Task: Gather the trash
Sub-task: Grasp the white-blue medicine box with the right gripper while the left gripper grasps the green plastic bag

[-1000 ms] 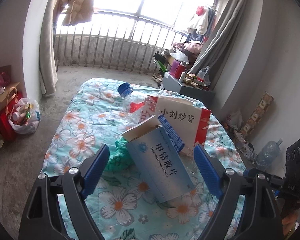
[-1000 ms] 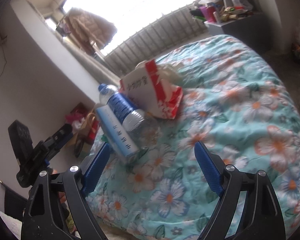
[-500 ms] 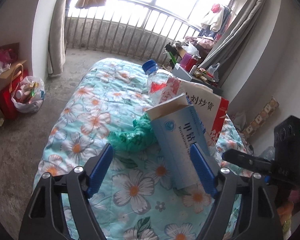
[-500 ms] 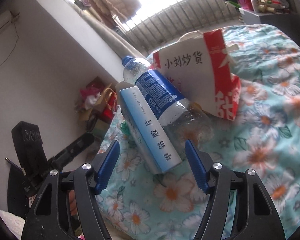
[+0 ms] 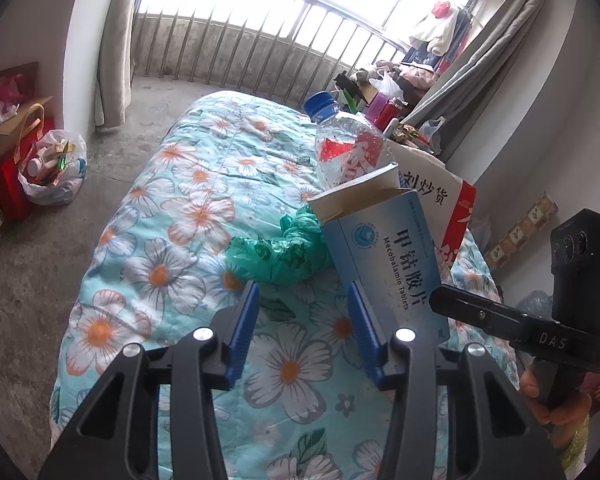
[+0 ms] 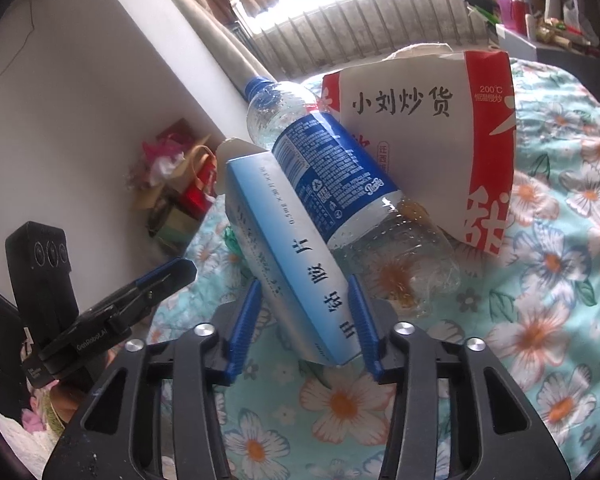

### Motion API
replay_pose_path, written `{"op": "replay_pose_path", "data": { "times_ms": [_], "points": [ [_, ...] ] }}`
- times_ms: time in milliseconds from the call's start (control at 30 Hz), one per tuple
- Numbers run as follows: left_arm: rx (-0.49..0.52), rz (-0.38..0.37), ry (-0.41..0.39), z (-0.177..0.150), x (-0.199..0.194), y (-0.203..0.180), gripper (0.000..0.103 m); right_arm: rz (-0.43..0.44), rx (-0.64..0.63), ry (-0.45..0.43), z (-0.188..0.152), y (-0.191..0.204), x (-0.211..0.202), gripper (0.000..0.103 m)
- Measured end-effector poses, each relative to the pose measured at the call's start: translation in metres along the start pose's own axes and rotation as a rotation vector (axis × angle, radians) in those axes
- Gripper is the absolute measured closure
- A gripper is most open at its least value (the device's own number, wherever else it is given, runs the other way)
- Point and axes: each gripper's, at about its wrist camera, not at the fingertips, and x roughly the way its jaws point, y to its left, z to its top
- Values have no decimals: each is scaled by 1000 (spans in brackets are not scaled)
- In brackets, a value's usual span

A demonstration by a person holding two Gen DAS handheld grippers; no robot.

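Note:
A blue-and-white medicine box (image 5: 388,256) (image 6: 288,256) leans on a clear plastic bottle (image 6: 340,184) with a blue cap (image 5: 320,104), beside a red-and-white paper bag (image 6: 440,128) (image 5: 432,196), all on the floral bedspread (image 5: 172,208). A crumpled green plastic bag (image 5: 276,252) lies left of the box. My right gripper (image 6: 306,316) has its jaws narrowed around the box's near end. My left gripper (image 5: 304,324) is half closed and empty, just in front of the green bag.
A white bag of rubbish (image 5: 52,168) and red paper bags (image 5: 8,176) stand on the concrete floor left of the bed. A cluttered cabinet (image 5: 384,112) and curtain are beyond the bed. The barred window is at the back.
Both grippers moved in closer to the pile and their jaws narrowed. The right gripper's jaws now bracket the medicine box; the left points at the green bag.

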Motion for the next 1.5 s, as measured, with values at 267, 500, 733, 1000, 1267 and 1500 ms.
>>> {"op": "replay_pose_path", "data": {
  "times_ms": [267, 500, 733, 1000, 1267, 1500],
  "points": [
    [-18, 10, 3, -2, 0, 7, 62, 28, -96, 27, -9, 20, -12, 66],
    [-28, 15, 2, -4, -5, 13, 63, -31, -231, 38, -5, 47, 7, 60],
    [-52, 37, -13, -3, -12, 23, 63, -71, -255, 57, -2, 55, 25, 67],
    [-54, 38, -37, -2, -26, 27, 63, 22, -131, 55, -19, 31, -10, 70],
    [-25, 31, -22, -1, -17, 19, 63, 20, 75, 30, -68, -26, -89, 73],
    [121, 93, -24, 15, 20, -1, 47, -81, 347, -73, -92, -95, -131, 74]
  ]
}}
